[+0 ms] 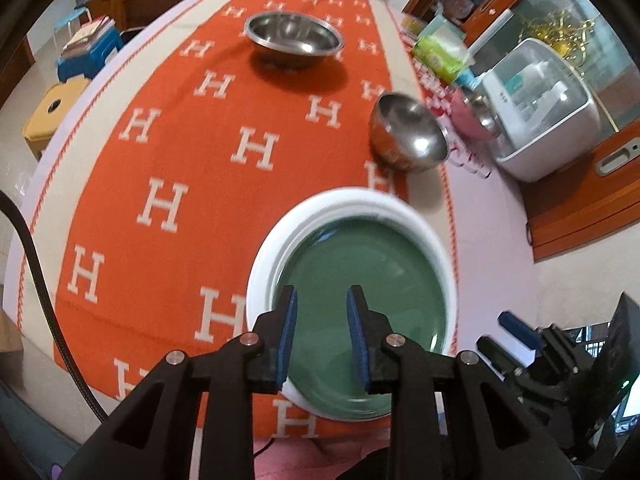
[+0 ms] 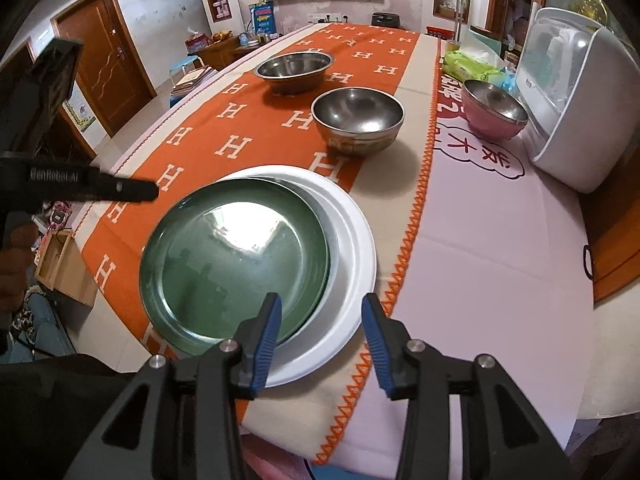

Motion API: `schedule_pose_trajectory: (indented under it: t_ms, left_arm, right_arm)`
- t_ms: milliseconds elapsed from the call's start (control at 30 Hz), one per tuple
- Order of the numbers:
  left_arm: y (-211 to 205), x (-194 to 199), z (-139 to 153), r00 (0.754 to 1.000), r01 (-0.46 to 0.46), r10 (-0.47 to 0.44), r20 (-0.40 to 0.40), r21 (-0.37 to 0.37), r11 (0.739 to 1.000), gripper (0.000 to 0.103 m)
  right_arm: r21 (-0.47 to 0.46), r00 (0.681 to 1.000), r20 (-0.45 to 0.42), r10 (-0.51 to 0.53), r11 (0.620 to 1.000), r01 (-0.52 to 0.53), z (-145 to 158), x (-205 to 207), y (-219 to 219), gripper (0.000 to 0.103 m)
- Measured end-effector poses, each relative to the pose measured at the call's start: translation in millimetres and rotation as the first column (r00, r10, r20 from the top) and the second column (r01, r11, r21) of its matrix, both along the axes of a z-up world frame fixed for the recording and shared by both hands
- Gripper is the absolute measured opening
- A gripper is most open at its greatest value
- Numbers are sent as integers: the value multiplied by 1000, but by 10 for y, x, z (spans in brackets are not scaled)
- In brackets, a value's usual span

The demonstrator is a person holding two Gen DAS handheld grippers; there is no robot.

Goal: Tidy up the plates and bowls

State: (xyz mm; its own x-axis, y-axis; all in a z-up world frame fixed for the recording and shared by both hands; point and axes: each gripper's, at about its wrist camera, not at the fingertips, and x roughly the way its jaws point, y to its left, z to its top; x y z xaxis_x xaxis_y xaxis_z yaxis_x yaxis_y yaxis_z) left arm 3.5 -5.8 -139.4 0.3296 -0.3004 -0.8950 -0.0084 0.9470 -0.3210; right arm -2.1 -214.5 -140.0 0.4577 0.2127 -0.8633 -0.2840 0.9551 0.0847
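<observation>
Below open jaws, green plate (image 1: 360, 280)

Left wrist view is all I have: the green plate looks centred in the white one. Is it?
Observer: No. From the right wrist view the green plate sits off-centre in the white plate, shifted toward the left gripper's side, leaving a wide white crescent on the other side.
Operator: What is that blurred pink thing by the white appliance?
Observer: A pink bowl with a steel bowl nested inside it, standing on the pale cloth.
Operator: Is the right gripper holding anything?
Observer: No. The right gripper is open, with only the white plate's near rim behind the gap.
</observation>
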Motion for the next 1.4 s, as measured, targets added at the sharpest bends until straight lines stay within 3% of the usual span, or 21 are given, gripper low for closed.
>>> schedule_pose_trajectory:
  t_ms: [233, 367, 600, 933, 1400]
  left_arm:
    - [25, 124, 328, 998, 32, -34, 59, 24, 999, 32]
    - [117, 227, 448, 997, 45, -47, 64, 44, 998, 46]
    - [480, 503, 665, 994, 59, -69, 82, 116, 992, 59]
    - [1044, 977, 1011, 983, 106, -133, 128, 196, 975, 74]
    - [1435, 1920, 1255, 961, 175, -217, 171, 230, 957, 76]
  right_arm:
    - [12, 1000, 13, -26, 1000, 26, 144, 75, 41, 47]
    - [37, 999, 22, -43, 998, 43, 277, 218, 174, 53]
    - [77, 994, 72, -79, 994, 73, 552, 543, 512, 60]
    - [88, 985, 146, -92, 993, 80, 847, 1023, 1134, 61]
    - [8, 950, 258, -177, 983, 181, 991, 1878, 1569, 65]
